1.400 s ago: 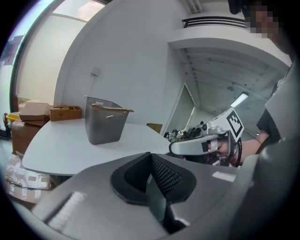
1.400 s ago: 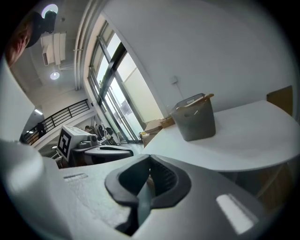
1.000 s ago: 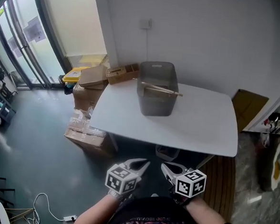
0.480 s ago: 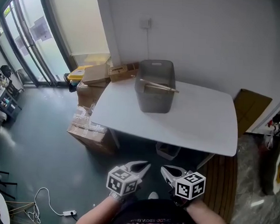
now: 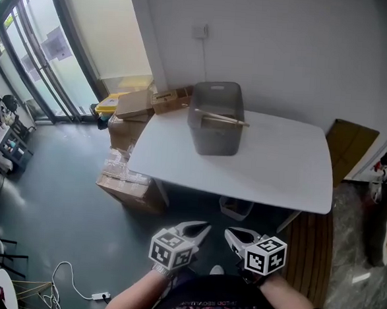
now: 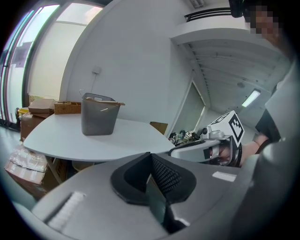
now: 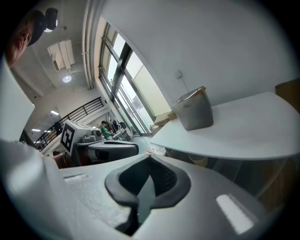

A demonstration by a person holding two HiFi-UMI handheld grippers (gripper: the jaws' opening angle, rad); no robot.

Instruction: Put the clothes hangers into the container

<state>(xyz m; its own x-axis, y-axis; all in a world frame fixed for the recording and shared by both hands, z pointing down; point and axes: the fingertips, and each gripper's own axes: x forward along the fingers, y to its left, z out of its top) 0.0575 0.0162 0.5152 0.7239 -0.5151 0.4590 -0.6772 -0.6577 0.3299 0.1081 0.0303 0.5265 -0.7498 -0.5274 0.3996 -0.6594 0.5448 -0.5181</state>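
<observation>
Head view: a wooden clothes hanger [image 5: 226,119] lies across the top of the grey container [image 5: 213,137], one end past the rim. The container stands toward the far side of the white bench [image 5: 278,170]. No other hanger shows on the bench, so the task looks nearly finished. The left tongs [image 5: 199,229] and right tongs [image 5: 231,234] hang close to the person, well short of the bench. Only the gripper views show both pairs pressed together on nothing. Only the head view looks into the container.

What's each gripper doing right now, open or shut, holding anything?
Left gripper: closed, nothing between its jaws.
Right gripper: closed, nothing between its jaws.
</observation>
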